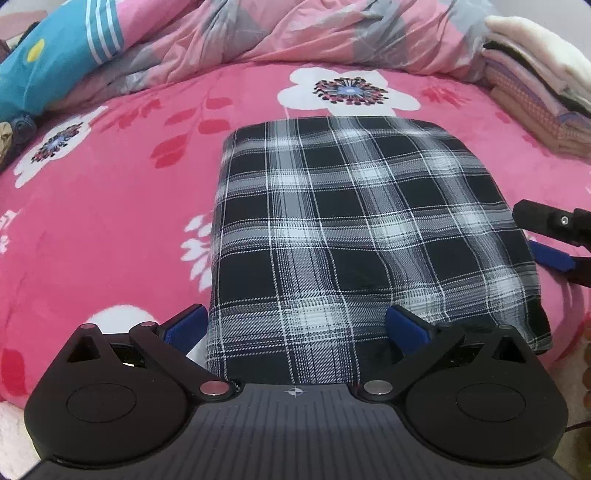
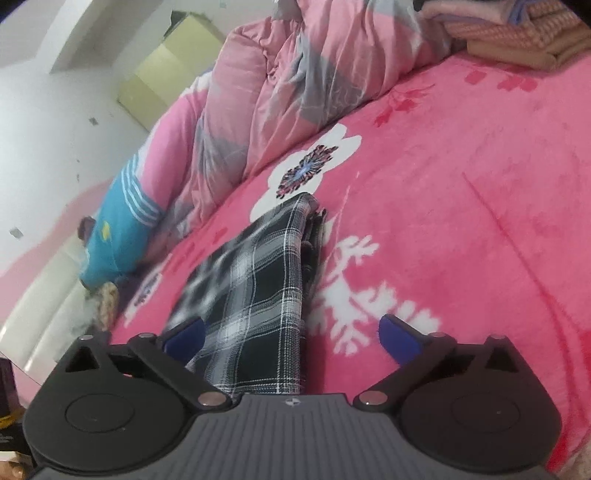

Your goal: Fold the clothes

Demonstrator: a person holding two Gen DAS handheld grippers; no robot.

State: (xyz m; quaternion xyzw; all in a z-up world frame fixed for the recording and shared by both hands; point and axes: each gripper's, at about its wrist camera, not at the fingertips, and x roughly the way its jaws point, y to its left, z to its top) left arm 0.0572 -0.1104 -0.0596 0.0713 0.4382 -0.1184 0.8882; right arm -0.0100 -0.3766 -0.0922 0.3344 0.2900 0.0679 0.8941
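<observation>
A black-and-white plaid garment [image 1: 351,221] lies folded into a flat rectangle on the pink floral blanket [image 1: 110,221]. My left gripper [image 1: 295,325] stands open at its near edge. One blue pad is just outside the cloth's left border and the other rests over the cloth. My right gripper [image 1: 532,232] shows at the garment's right side, with its jaws apart. In the right wrist view the plaid garment [image 2: 258,280] runs away from the open right gripper [image 2: 291,336]. Its layered edge sits between the wide-spread pads, nearer the left one. Neither pad presses on it.
A stack of folded clothes [image 1: 535,92] sits at the back right of the bed. A crumpled pink-and-grey quilt [image 1: 295,29] lies along the back. A blue striped cloth [image 1: 55,55] lies at the back left. A pale cabinet [image 2: 166,81] stands beyond the bed.
</observation>
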